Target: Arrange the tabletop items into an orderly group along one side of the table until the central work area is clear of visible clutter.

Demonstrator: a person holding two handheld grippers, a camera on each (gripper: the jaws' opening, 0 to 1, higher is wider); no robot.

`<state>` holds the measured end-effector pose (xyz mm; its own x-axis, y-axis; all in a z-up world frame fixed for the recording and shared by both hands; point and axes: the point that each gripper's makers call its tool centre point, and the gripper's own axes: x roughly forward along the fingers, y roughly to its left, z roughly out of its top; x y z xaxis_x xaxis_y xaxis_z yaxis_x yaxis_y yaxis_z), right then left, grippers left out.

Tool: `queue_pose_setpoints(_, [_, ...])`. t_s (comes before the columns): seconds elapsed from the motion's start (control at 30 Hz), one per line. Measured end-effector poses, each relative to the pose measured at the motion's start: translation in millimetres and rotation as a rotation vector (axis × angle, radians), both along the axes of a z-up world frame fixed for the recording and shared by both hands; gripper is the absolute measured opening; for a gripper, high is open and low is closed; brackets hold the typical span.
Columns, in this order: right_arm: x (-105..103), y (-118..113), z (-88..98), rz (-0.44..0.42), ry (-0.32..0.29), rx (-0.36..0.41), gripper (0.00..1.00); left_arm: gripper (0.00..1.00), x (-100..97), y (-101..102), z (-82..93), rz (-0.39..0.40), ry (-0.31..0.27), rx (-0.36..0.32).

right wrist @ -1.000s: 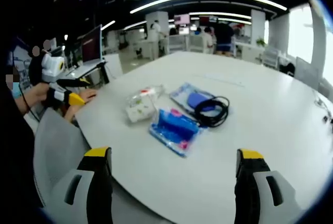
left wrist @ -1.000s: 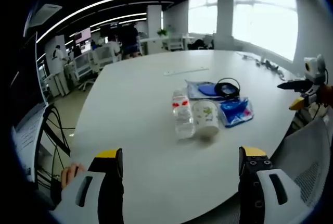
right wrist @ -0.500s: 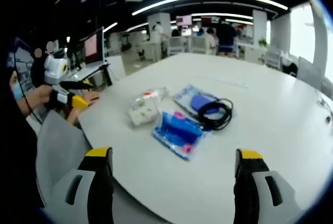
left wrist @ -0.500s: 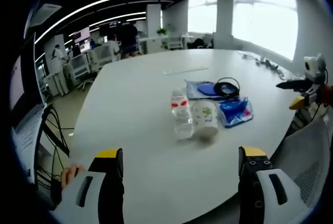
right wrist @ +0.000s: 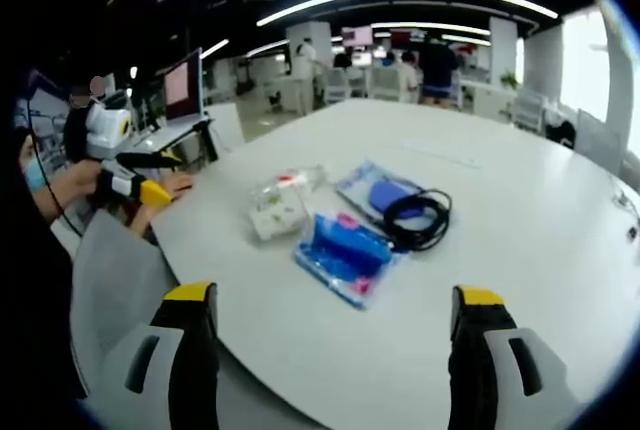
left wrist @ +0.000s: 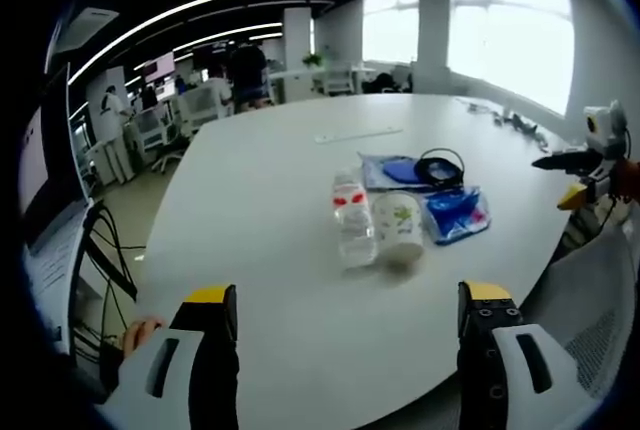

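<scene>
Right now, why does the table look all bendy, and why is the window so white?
In the left gripper view the fisheye lens curves the table edge and the ceiling light strips, and the bright windows are washed out to plain white. In the right gripper view the table bulges the same way, and the blue packet looks a bit soft.

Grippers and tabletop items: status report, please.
Left gripper open, empty. Right gripper open, empty. Bottle, paper cup, blue packet, pouch and black cable clustered mid-table, untouched. Nothing blocking either approach.
</scene>
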<state>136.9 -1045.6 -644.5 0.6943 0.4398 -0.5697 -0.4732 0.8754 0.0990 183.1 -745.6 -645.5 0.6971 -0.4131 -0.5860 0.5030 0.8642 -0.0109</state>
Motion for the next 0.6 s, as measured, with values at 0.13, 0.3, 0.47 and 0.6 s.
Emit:
queue_pose_setpoints(0.13, [0.3,0.3,-0.4,0.003,0.003,-0.002,0.94,0.89,0.2,-0.4,0.3,-0.002,-0.001,0.0])
queue_pose_setpoints(0.3, [0.1,-0.1,-0.5,0.004,0.006,-0.005,0.94,0.89,1.1,-0.5,1.0,-0.003,-0.001,0.0])
queue_pose_setpoints(0.47, [-0.8,-0.1,-1.9,0.004,0.012,-0.008,0.94,0.89,1.5,-0.2,1.0,-0.004,0.0,0.001])
queue_pose_setpoints(0.6, [-1.5,-0.2,-3.2,0.005,0.017,-0.011,0.94,0.88,1.2,0.6,0.7,-0.002,0.004,0.001])
